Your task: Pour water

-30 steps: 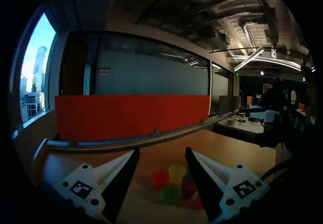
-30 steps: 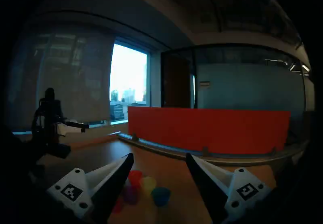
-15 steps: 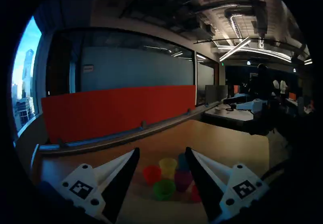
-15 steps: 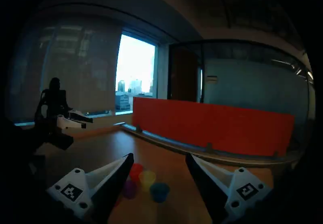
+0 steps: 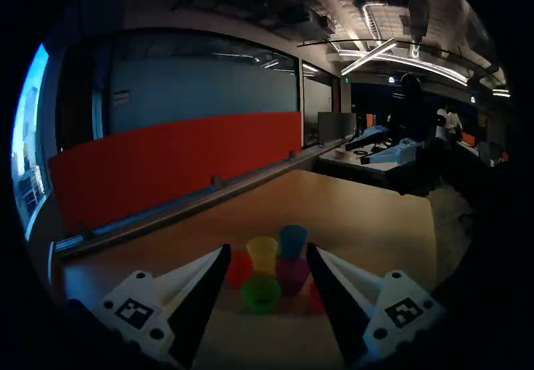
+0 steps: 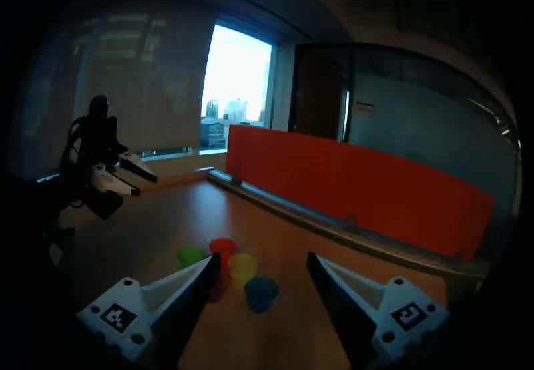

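On the wooden desk (image 5: 360,216), at 6 o'clock in the left gripper view, stands the task's cluster of small cups, close-packed and upright. The yellow cup (image 5: 262,253) is at 11 o'clock of the group, the blue cup (image 5: 292,240) at 1, the purple cup (image 5: 292,275) at 3, the green cup (image 5: 260,293) at 7 and the red cup (image 5: 238,270) at 9. Whether any of them holds water cannot be told in this dim light.

Left gripper (image 5: 268,250): fingers spread apart, framing the cluster, gripping nothing. Right gripper (image 6: 262,258): likewise spread and empty, with the cups ahead of its fingers and clear of them.

Assessment: the step in hand is the approach; no cup is taken and no pouring has begun. The next move calls for singling out one cup, closing on its wall without jostling its tight neighbours, and lifting it clear before tilting it over a receiving cup.

Change noted: against the earlier frames, both views have dipped toward the desk. The cups sit higher between the fingers, the blue cup has come fully into sight on the left, and the green cup on the right. The orange partition (image 5: 173,156) lies at 10 o'clock, beyond the desk.
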A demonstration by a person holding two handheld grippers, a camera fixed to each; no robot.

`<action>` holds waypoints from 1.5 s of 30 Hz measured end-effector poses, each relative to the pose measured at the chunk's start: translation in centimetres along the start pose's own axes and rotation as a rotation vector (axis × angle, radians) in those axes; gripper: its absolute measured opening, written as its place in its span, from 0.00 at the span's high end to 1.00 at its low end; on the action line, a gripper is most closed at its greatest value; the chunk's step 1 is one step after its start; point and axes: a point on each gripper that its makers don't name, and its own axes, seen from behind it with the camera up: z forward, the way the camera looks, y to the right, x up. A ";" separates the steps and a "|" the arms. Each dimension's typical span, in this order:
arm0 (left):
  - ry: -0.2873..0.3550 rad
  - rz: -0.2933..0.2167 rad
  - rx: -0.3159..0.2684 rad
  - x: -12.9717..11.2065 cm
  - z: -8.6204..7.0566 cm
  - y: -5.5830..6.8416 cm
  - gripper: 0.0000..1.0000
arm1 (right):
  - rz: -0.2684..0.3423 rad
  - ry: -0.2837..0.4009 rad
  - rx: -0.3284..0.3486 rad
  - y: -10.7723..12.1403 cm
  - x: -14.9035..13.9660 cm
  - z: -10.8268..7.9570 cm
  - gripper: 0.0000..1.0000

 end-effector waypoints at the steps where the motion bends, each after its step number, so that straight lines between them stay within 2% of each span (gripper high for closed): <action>1: -0.009 0.003 -0.002 -0.3 0.2 0.0 0.17 | -0.002 -0.005 0.004 -0.1 -0.2 0.1 0.00; 20: -0.138 0.037 -0.045 -6.5 3.3 0.2 0.17 | -0.004 -0.081 0.043 -0.1 -3.7 3.8 0.00; 29: -0.195 0.071 -0.046 -9.4 4.8 -0.4 0.16 | 0.003 -0.113 0.056 0.0 -5.8 5.9 0.00; 35: -0.226 0.070 -0.063 -11.0 5.6 -0.2 0.16 | 0.004 -0.130 0.063 0.2 -7.0 7.2 0.00; 45: -0.281 0.068 -0.075 -13.6 6.6 -0.6 0.17 | 0.010 -0.161 0.077 0.4 -8.9 9.1 0.00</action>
